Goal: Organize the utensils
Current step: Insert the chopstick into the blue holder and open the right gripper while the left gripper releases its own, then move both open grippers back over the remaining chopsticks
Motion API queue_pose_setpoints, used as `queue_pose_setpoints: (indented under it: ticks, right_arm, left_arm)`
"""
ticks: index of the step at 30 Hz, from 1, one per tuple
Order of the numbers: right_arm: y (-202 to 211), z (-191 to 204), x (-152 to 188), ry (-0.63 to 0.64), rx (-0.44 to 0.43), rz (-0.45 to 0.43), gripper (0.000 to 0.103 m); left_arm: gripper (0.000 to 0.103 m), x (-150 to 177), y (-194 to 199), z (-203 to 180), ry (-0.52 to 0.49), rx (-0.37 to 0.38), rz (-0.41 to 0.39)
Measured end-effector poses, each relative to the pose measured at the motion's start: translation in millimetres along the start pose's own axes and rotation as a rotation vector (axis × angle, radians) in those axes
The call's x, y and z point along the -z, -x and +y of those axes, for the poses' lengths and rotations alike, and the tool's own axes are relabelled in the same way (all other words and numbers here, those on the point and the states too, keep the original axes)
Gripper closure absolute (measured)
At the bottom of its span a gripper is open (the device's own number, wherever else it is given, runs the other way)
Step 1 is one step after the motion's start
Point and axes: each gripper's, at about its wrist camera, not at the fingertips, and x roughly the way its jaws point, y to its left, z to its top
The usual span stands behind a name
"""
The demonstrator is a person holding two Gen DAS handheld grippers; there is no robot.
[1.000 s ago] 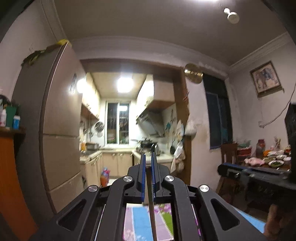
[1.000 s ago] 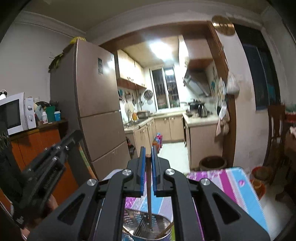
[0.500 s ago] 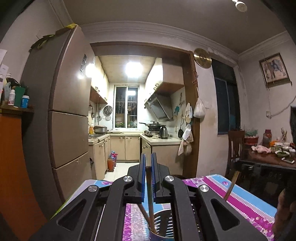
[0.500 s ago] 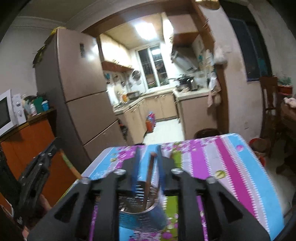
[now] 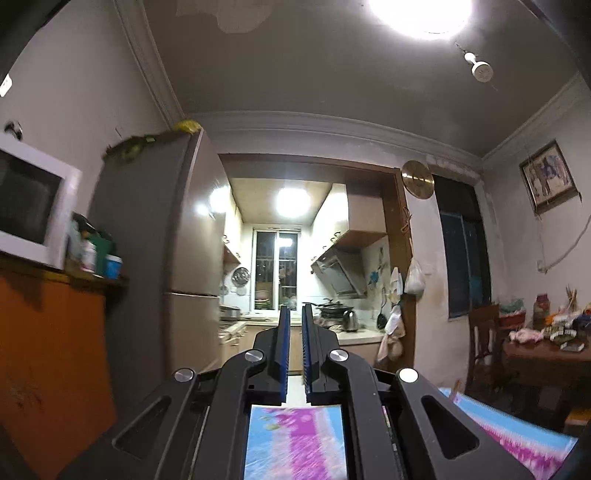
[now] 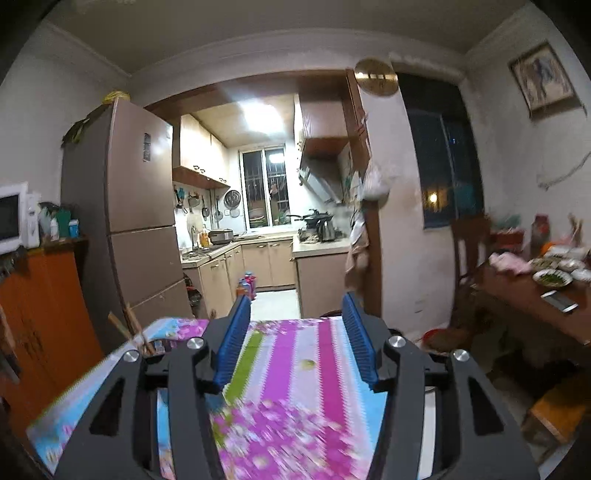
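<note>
Chopsticks [image 6: 133,326] left of right tool [image 6: 295,332]

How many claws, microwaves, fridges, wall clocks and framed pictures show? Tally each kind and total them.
Claws: 2 (left claw, right claw)
Microwave: 1
Fridge: 1
Wall clock: 1
Framed picture: 1
Total: 6

Dim, warm indoor light fills both views. A ceiling lamp [image 5: 421,14] blows out to white glare in the left wrist view, and the kitchen ceiling light [image 6: 260,114] flares, reflecting off the refrigerator [image 6: 140,192]. The striped tablecloth [image 6: 295,424] smears with motion blur near the lens. Fisheye curvature bends walls, and dark vignetting rounds the corners.
</note>
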Motion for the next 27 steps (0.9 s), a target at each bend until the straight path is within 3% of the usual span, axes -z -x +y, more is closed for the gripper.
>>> queue_pose_setpoints:
  ticks: [2,7,12,15,19,23,27]
  right_arm:
    - [27.1,-4.6,12.1,0.046,0.037,0.006,0.053]
    - [89.6,-8.9,59.3,0.095,0.082,0.074,0.053]
    - [114.6,-1.6,106.9,0.059,0.096,0.181,0.053]
    - [120.6,18.3,143.9,0.028,0.061,0.272,0.053]
    - [128.3,44.1,186.8,0.003,-0.001,0.359,0.057]
    - [124.8,84.2,214.1,0.077,-0.075,0.408,0.061]
    - [115.8,123.5,228.3,0.156,-0.173,0.394,0.061]
  left_arm:
    - [0.087,4.1,34.0,9.8,-0.031,-0.007,0.032]
    - [0.086,31.5,100.5,8.4,-0.191,0.009,0.163]
    - [0.086,85.5,145.7,-1.7,-0.259,0.054,0.366]
    - [0.086,121.7,165.0,-13.7,-0.242,0.117,0.488]
    - [0.086,167.1,182.4,-31.2,-0.147,0.208,0.639]
    - [0.086,193.2,191.8,-54.4,-0.18,0.244,0.688]
    - [0.086,208.5,195.8,-78.9,-0.22,0.304,0.698]
